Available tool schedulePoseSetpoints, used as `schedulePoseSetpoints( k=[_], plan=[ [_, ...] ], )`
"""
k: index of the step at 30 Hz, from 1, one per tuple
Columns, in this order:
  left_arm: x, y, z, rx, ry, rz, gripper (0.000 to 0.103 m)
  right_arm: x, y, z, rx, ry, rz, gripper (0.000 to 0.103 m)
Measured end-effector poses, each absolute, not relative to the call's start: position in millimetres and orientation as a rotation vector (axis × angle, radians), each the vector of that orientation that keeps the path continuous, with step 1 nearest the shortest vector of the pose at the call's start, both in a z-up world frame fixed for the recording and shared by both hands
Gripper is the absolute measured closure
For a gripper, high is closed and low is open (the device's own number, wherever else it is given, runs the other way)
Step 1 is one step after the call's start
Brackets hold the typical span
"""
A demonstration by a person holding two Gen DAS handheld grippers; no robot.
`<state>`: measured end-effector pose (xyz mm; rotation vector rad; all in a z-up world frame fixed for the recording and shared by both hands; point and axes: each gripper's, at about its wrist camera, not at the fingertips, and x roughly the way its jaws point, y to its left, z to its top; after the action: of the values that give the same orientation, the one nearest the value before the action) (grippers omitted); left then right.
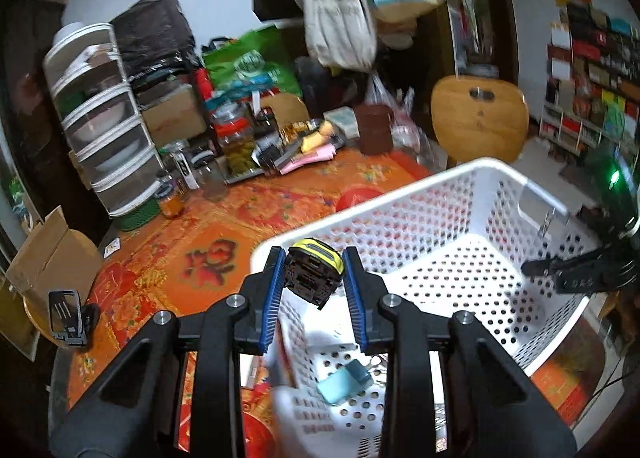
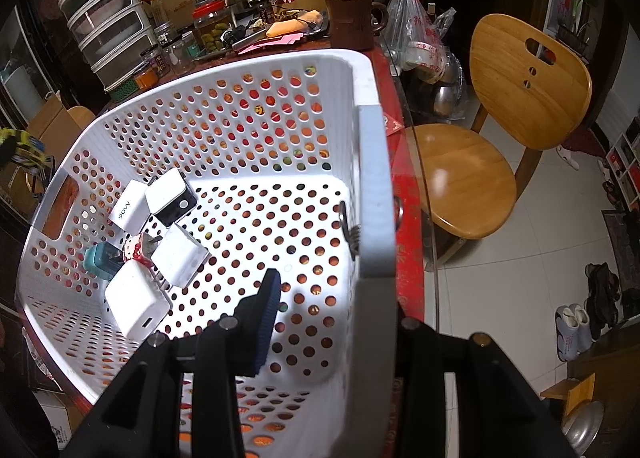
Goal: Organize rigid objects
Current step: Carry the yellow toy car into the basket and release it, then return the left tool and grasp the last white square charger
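Between left tool pads: left tool [image 1: 313, 264] clamped on yellow-black tape measure [image 1: 316, 272], held above the basket's near-left rim.
Drop relation: white basket [image 1: 472, 186] opens toward 1–2 o'clock of the tape measure; floor below and ahead; left hand nearer, carrying it.
Right tool: right tool [image 2: 320, 290] straddles the basket's right wall, jaws pinched on it, likely steadying.
Basket contents: chargers [image 2: 136, 306] clustered at 9–10 o'clock in right wrist view; rest of floor bare.
View difference: right wrist shows the full charger pile; left wrist shows only the teal adapter [image 1: 344, 380], plus grip detail.
Far: orange worktop [image 1: 192, 226] cluttered with jars.
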<state>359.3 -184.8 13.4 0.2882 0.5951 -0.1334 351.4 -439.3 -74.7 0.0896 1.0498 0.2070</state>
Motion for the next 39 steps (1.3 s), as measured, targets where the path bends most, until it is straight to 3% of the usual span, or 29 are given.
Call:
schedulePoseSetpoints(
  k=[18, 19, 22, 27, 33, 39],
  plan=[
    [371, -218, -39, 0.325, 0.693, -0.216, 0.074, 351, -440, -74, 0.093, 1.044, 0.225, 0.061],
    [371, -217, -39, 0.317, 0.691, -0.224, 0.068, 351, -440, -74, 0.094, 1.044, 0.225, 0.061],
    [365, -208, -35, 0.281, 0.668, -0.245, 0.034, 350, -440, -74, 0.093, 1.043, 0.226, 0.061],
    [335, -161, -2, 0.188, 0.538, -0.203, 0.003, 351, -440, -74, 0.091, 1.043, 0.226, 0.061],
    [323, -62, 9, 0.103, 0.504, -0.047, 0.001, 351, -440, -73, 0.09, 1.043, 0.227, 0.061],
    [371, 7, -77, 0.026, 0.797, 0.004, 0.001, 351, -440, -73, 0.09, 1.043, 0.227, 0.06]
  ],
)
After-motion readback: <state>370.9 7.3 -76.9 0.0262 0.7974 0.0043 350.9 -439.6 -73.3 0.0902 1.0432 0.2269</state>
